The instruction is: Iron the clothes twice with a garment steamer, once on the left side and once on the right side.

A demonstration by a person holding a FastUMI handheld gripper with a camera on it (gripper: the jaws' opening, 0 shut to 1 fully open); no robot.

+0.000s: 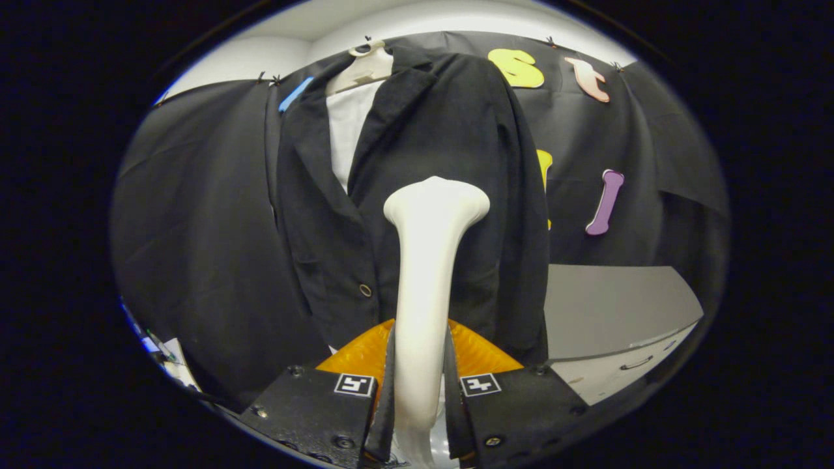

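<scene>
Two fingers [389,384] of the gripper [420,378] clamp the garment steamer [427,260]. Its head rests against the black jacket [443,130] just ahead; lingering there could probably dampen the fabric.

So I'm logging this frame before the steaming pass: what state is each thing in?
Gripper: shut on the garment steamer's handle.
Garment steamer: held upright, head against the jacket's front.
Black jacket: hanging on the hanger, front open at the top.
Hanger: hung up, carrying the jacket.

The handheld two-finger gripper [420,378] points forward and slightly upward, its two fingers closed from either side on the slim white plastic handle of the garment steamer [427,273]
</scene>
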